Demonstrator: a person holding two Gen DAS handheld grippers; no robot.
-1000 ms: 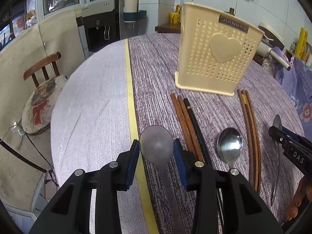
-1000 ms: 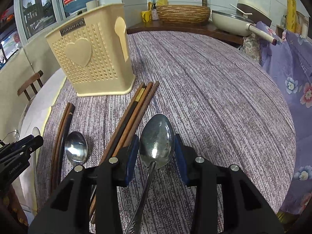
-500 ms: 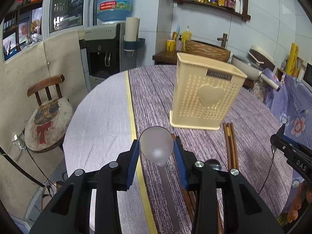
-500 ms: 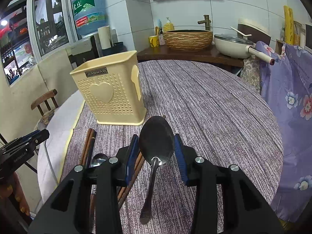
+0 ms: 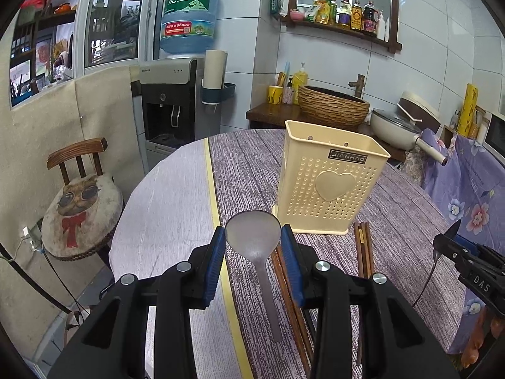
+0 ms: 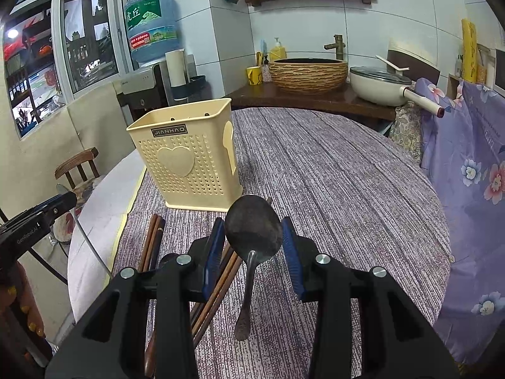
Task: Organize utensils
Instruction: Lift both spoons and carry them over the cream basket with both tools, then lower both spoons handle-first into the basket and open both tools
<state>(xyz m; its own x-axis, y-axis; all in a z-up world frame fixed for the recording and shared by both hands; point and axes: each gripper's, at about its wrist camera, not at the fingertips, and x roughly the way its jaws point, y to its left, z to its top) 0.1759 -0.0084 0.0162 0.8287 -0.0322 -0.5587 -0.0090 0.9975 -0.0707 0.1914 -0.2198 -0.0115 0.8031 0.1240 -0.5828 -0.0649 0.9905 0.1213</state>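
Note:
My left gripper (image 5: 253, 240) is shut on the bowl of a matte grey spoon (image 5: 253, 235), held above the table with its handle hanging down toward me. My right gripper (image 6: 254, 238) is shut on the bowl of a dark metal spoon (image 6: 254, 225), lifted the same way. A cream perforated utensil holder (image 5: 328, 186) with a heart stands upright just beyond both grippers, also in the right wrist view (image 6: 186, 158). Brown chopsticks (image 5: 364, 252) lie on the cloth in front of it, and more chopsticks (image 6: 153, 240) lie below the right gripper.
The round table has a purple striped cloth (image 6: 331, 173) and a bare white part (image 5: 164, 208) at the left. A chair with a cushion (image 5: 79, 202) stands left of it. A counter with a woven basket (image 5: 333, 105) and a pan (image 6: 378, 87) lies behind. Floral fabric (image 6: 473, 173) drapes at the right.
Both grippers have risen from the table with their spoons. The views tilted up, so the holder looks smaller and farther, and the chopsticks and spare spoon dropped out of view.

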